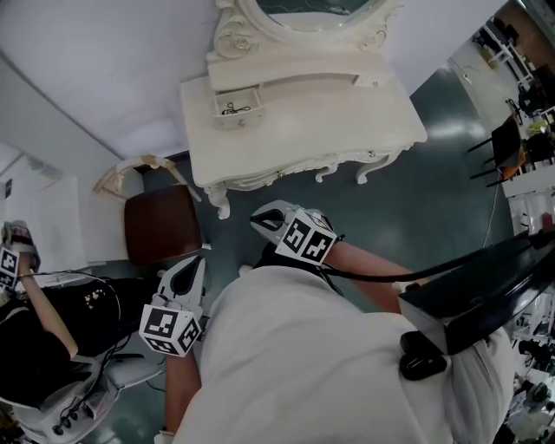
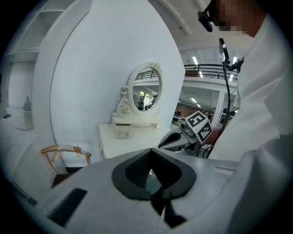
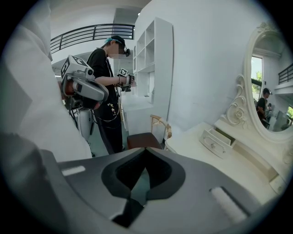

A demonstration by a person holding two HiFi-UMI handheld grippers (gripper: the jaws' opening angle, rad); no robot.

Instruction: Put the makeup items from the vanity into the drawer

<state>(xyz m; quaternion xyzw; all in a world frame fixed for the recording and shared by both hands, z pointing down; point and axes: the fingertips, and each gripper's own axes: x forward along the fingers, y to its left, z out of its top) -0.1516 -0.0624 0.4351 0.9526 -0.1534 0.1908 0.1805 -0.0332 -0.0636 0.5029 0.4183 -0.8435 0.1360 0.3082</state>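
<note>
A white vanity (image 1: 295, 113) with an oval mirror (image 1: 312, 9) stands ahead against the wall. Its small drawer (image 1: 236, 108) is pulled open, and something small and dark (image 1: 231, 109) lies inside. I see no loose items on the tabletop. My left gripper (image 1: 198, 260) is held low near my body, shut and empty, well short of the vanity. My right gripper (image 1: 260, 217) is also shut and empty, just in front of the table's edge. The vanity (image 2: 132, 139) and right gripper (image 2: 170, 140) show in the left gripper view. The drawer (image 3: 213, 142) shows in the right gripper view.
A chair with a brown seat (image 1: 160, 225) and a pale wooden back (image 1: 130, 173) stands left of the vanity. Another person in black (image 1: 35, 338) stands at the far left, holding grippers. White shelving (image 3: 153, 59) lines the wall. Dark equipment (image 1: 486, 277) hangs at my right.
</note>
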